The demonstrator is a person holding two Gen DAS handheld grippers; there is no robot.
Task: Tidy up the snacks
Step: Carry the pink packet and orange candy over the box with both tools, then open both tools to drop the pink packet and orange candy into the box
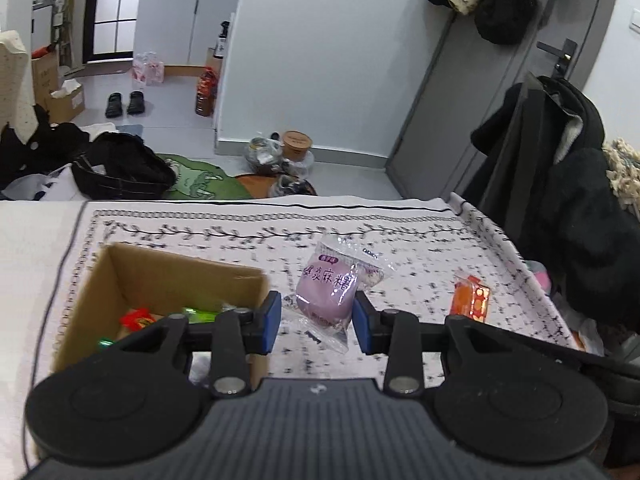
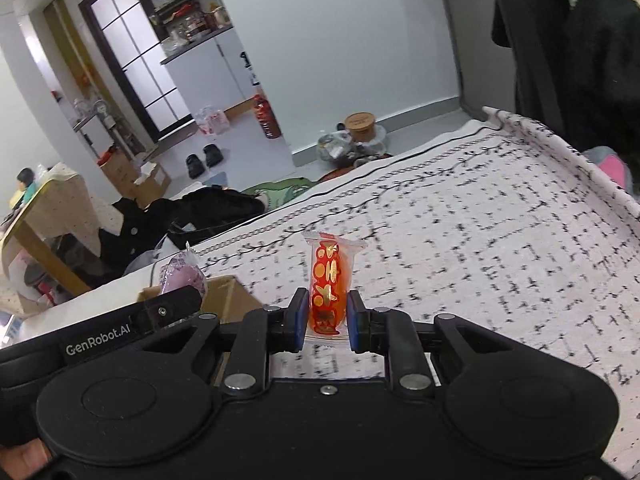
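My left gripper [image 1: 317,323] is shut on a purple snack packet [image 1: 330,289] in clear wrap, held above the patterned tablecloth [image 1: 420,248]. To its left stands an open cardboard box [image 1: 132,280] with red and green snacks [image 1: 138,317] inside. My right gripper [image 2: 323,326] is shut on an orange-red snack packet [image 2: 330,284] with gold print, upright between the blue pads. That orange packet [image 1: 472,298] also shows at the right in the left wrist view. The purple packet [image 2: 182,276] and the box [image 2: 224,294] appear at the left in the right wrist view.
The table's far edge [image 1: 280,199] drops to a floor with bags, shoes [image 1: 125,103] and a brown tub [image 1: 297,145]. Dark coats [image 1: 560,184] hang past the table's right edge. A person sits far left at another table [image 2: 44,200].
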